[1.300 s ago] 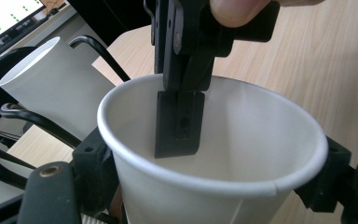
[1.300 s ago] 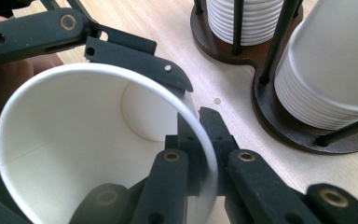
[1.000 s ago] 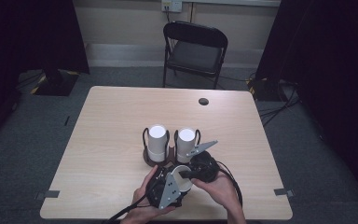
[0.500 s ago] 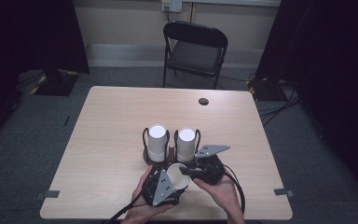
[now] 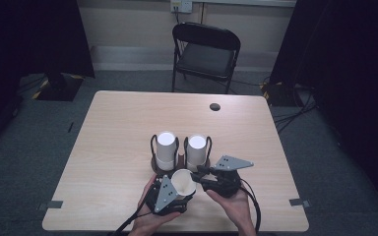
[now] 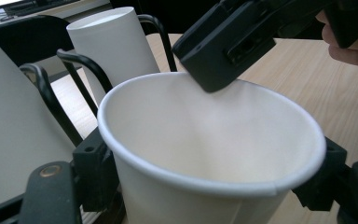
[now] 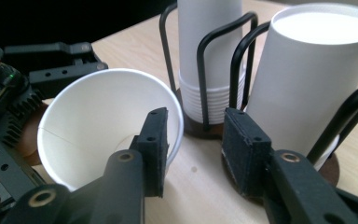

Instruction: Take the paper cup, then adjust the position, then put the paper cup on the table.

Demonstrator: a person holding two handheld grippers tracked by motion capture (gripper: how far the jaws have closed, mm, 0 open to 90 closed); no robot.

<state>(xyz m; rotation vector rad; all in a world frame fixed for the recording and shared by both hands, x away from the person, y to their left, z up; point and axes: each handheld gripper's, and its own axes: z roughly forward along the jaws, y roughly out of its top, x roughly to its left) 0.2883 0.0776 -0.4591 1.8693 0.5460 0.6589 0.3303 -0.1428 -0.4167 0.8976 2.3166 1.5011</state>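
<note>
My left gripper (image 5: 170,194) is shut on a single white paper cup (image 5: 183,181), holding it tilted with its mouth up. In the left gripper view its pads press both sides of the cup (image 6: 205,140). My right gripper (image 7: 196,149) has just been opening. One jaw stands inside the cup's (image 7: 88,126) rim and the other outside, so the rim wall sits loose in the gap. Just behind, two stacks of upturned white cups (image 5: 166,147) (image 5: 197,147) stand in black wire holders.
The wooden table (image 5: 118,128) has a small dark round spot (image 5: 215,106) near its far edge. A black folding chair (image 5: 205,49) stands beyond the table. The wire holders (image 7: 205,51) rise close to my right gripper's jaws.
The right gripper's jaws have spread apart at the cup's rim, and its grey plate has swung to the right. The cup stays in the left gripper.
</note>
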